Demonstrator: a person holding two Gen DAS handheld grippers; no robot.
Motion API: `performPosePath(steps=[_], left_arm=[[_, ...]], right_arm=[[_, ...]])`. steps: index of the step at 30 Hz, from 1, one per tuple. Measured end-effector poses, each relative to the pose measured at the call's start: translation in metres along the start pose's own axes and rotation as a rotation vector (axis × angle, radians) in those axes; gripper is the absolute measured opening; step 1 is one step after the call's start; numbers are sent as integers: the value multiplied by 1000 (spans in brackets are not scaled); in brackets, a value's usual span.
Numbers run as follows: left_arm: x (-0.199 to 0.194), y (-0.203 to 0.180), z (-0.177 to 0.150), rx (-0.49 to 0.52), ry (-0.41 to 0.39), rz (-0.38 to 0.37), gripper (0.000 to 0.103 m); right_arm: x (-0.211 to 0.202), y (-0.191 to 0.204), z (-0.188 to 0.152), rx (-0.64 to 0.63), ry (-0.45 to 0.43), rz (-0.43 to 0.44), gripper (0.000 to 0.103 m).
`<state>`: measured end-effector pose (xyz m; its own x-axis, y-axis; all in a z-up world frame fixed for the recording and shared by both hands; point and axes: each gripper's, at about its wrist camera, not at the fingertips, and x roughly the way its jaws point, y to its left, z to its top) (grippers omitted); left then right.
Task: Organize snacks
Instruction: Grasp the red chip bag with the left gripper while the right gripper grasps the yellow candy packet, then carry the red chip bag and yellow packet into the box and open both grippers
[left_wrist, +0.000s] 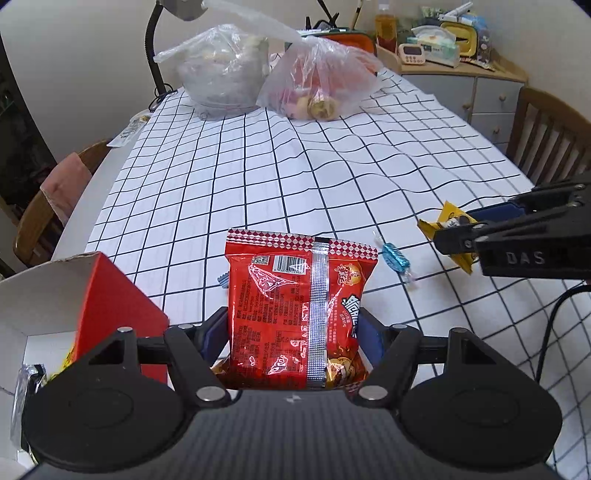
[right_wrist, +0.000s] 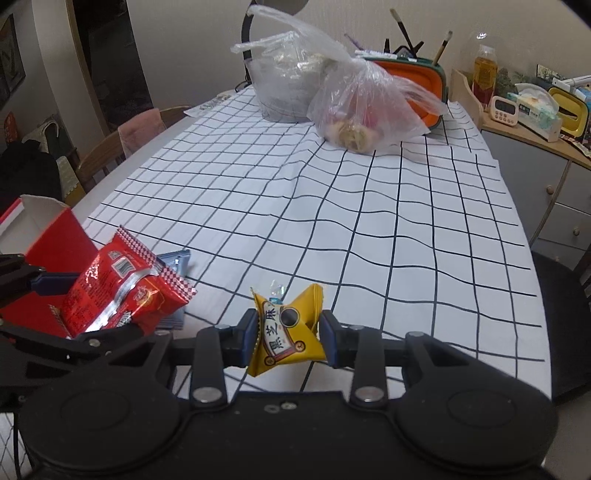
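My left gripper (left_wrist: 291, 326) is shut on a red snack packet (left_wrist: 295, 295), held upright above the checked tablecloth (left_wrist: 280, 173). An open red box (left_wrist: 110, 295) with white inner flaps stands just to its left, with some wrapped snacks inside. My right gripper (right_wrist: 288, 330) is shut on a small yellow packet (right_wrist: 286, 334), lifted a little off the cloth. In the left wrist view the right gripper (left_wrist: 458, 236) comes in from the right edge. A blue wrapped candy (left_wrist: 396, 258) lies on the cloth between the two. A blue-grey sachet (right_wrist: 173, 258) lies under the red packet (right_wrist: 122, 295).
Two clear plastic bags (left_wrist: 221, 74) (left_wrist: 317, 85) full of food stand at the table's far end beside a black lamp stem (left_wrist: 151, 48). An orange basket (right_wrist: 417, 74) sits behind them. Wooden chairs (left_wrist: 44, 206) (left_wrist: 546, 129) flank the table; a cluttered grey cabinet (right_wrist: 546, 177) stands right.
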<state>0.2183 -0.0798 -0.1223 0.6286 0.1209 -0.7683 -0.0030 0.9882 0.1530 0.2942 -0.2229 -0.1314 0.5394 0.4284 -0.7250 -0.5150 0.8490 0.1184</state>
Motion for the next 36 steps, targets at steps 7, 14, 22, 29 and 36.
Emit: performPosePath(steps=[7, 14, 22, 29, 36], left_arm=[[-34, 15, -5, -20, -33, -33, 71], [-63, 36, -13, -21, -62, -63, 71], [-97, 79, -26, -43, -100, -80, 71], [-119, 124, -38, -61, -126, -75, 71], [-133, 171, -48, -85, -143, -62, 71]], right_arm=[[-44, 22, -5, 22, -40, 6, 34], [-74, 56, -5, 32, -78, 15, 34], [-94, 111, 1, 21, -109, 29, 34], [-98, 164, 7, -1, -131, 47, 34], [-92, 211, 16, -30, -144, 63, 34]])
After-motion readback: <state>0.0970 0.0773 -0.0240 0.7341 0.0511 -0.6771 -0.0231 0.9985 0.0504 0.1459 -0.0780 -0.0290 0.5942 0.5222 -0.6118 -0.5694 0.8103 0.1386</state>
